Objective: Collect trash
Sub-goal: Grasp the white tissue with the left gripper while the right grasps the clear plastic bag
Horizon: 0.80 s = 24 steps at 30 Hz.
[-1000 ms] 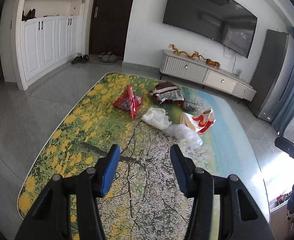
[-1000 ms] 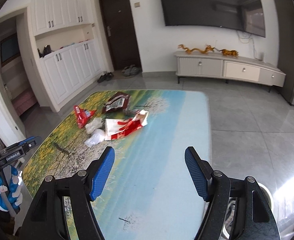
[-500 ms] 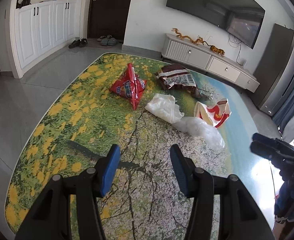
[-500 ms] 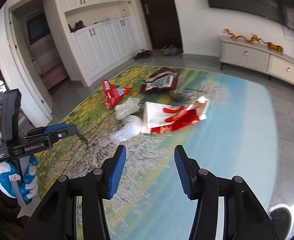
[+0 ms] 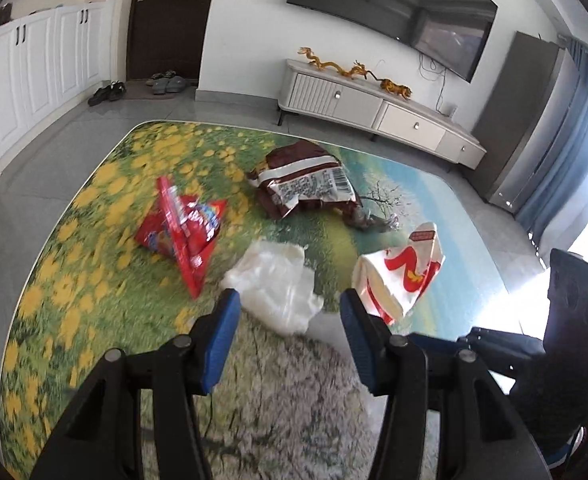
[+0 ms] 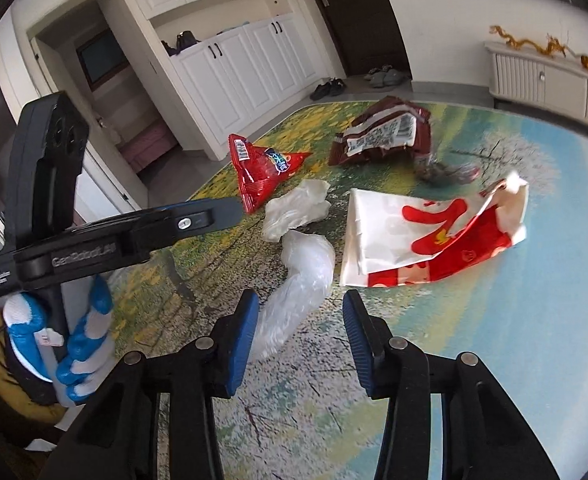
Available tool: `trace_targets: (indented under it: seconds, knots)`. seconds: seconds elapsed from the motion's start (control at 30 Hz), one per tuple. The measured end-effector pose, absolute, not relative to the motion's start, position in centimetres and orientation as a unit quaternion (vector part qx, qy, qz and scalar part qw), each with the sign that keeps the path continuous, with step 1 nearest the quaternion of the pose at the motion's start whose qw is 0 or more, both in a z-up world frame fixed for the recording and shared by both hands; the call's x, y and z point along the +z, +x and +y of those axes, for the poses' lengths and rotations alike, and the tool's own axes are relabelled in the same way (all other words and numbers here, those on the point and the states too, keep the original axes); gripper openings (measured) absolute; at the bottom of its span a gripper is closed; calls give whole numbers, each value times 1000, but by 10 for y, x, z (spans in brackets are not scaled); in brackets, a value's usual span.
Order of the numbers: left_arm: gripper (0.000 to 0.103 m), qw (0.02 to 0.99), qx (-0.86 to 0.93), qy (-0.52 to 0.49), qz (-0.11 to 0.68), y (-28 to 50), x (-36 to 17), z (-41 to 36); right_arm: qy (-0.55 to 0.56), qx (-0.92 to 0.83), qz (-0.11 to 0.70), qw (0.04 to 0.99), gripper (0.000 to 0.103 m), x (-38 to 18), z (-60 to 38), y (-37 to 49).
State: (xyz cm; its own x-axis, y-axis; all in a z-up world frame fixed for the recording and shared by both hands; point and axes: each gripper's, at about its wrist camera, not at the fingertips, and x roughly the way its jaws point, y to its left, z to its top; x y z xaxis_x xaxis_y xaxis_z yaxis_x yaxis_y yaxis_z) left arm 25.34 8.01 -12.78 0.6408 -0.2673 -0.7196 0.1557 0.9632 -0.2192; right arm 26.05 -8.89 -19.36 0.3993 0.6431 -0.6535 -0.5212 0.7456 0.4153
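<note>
— Trash lies in a loose heap on the printed tabletop (image 6: 493, 360): a red snack bag (image 6: 264, 172), a brown wrapper (image 6: 381, 132), a white crumpled bag (image 6: 297, 210), a clear plastic bag (image 6: 301, 280) and a red-and-white bag (image 6: 433, 232).

— And the claws?

— The right claw (image 6: 299, 334) has just been closing, its jaws apart and empty above the clear plastic bag. The left claw (image 5: 290, 326) stands open, holding nothing, over the white crumpled bag.
</note>
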Motion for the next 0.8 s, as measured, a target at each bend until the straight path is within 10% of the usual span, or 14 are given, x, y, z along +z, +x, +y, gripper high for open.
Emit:
trace_targets:
  seconds: [0.27,0.4,0.6,0.8]
  knots:
    - [50,886,-117,-45,447,292,-156,70,65,352,433,827,40,-202,-81,269]
    - [49,886,-113,-32,448,293,-163,66,56,349,445,823,18,-208,-77,273]
    - [6,884,-112,-44,451,285,-166,67,39,336,446,828,12,-207,-83,258]
    - [3,883,-120,-83,446,256,-155,69,59,315,445,836,11,-196,-111,230]
